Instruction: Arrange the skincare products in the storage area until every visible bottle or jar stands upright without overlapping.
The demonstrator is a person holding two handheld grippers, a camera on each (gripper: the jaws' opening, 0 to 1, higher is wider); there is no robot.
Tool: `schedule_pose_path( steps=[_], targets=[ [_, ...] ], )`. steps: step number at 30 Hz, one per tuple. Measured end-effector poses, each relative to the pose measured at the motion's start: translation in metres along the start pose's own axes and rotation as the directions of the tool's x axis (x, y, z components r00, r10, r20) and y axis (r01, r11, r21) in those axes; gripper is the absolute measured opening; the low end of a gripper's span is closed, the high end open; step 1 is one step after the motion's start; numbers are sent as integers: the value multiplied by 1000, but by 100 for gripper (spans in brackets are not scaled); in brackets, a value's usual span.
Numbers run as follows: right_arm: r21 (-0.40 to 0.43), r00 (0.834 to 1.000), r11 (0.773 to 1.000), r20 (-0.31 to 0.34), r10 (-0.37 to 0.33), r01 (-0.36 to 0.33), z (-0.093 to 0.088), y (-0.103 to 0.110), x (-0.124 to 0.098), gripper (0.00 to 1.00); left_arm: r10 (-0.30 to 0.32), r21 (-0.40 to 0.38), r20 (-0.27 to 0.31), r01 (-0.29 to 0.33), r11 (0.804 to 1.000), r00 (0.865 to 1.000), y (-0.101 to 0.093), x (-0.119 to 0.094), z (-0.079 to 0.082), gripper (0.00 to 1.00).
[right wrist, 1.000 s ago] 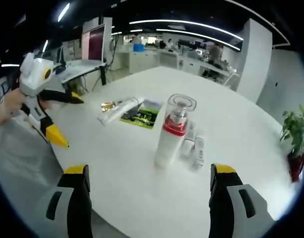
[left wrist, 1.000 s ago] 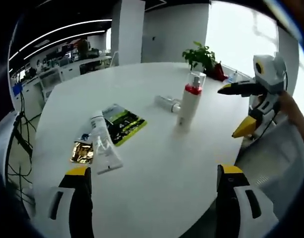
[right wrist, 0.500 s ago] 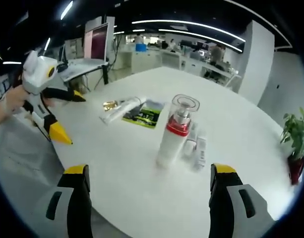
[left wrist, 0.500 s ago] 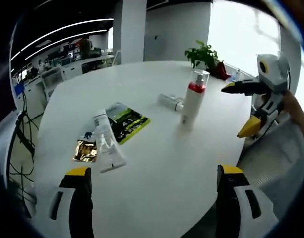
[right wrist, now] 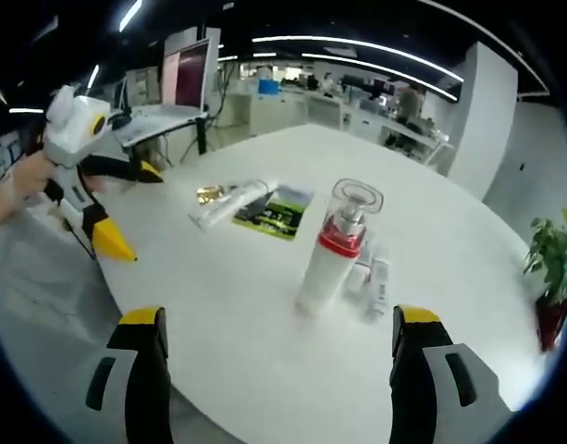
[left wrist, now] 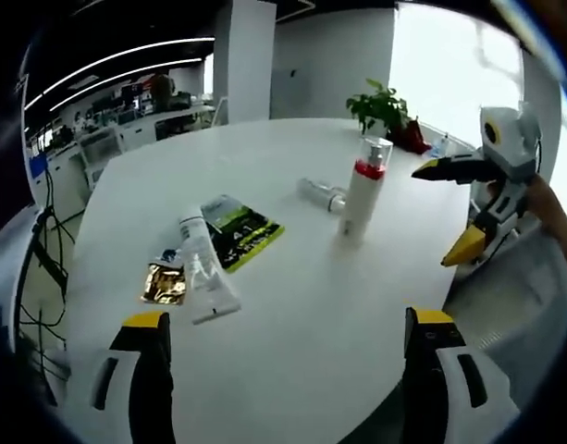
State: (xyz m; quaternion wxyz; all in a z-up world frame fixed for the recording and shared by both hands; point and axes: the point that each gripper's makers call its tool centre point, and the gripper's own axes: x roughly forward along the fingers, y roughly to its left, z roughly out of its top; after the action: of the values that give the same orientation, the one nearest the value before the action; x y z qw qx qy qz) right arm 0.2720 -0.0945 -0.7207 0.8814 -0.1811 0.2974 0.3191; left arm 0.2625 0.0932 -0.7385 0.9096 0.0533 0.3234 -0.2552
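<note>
While pump bottle [left wrist: 362,197] stands upright, tube [left wrist: 205,268] lies flat at nine o'clock, unreached; left gripper [left wrist: 283,379] and right gripper [right wrist: 274,375] held wide, empty.

My left gripper view looks from beyond the counter [left wrist: 292,305] edge, back from the things, toward the plant end. My right gripper view faces the counter [right wrist: 237,333] from another edge, toward the office desks. Both share the upright pump bottle [left wrist: 362,196] [right wrist: 337,248] and the tube [left wrist: 202,268] [right wrist: 229,203].
</note>
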Motion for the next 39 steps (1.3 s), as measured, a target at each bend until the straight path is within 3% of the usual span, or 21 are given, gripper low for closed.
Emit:
schedule_pose_path(
  steps=[4,7,19,30,35,39],
  targets=[
    [-4,1000,1000,-8,0,0,-1,0,1,100,-9,-18,15,10,1000,1000,-3,-3,2,99],
    [-10,1000,1000,-12,2,-2,-1,0,2,100,-52,-67,46,55,996,998,-9,-4,7,99],
    [-40,999,999,-26,-30,29,-3,-6,3,100,-49,-51,41,51,997,998,-8,-3,8,99],
    [-17,999,999,-12,-34,33,-1,-11,3,100,-56,-45,45,58,997,997,-9,-5,11,99],
    [-27,1000,999,-10,-18,18,4,-10,4,100,-47,-43,55,50,998,997,-9,-7,13,99],
    [-79,999,996,-2,-40,39,19,-16,-1,100,-40,-44,62,43,998,997,-7,-9,15,99]
  ],
)
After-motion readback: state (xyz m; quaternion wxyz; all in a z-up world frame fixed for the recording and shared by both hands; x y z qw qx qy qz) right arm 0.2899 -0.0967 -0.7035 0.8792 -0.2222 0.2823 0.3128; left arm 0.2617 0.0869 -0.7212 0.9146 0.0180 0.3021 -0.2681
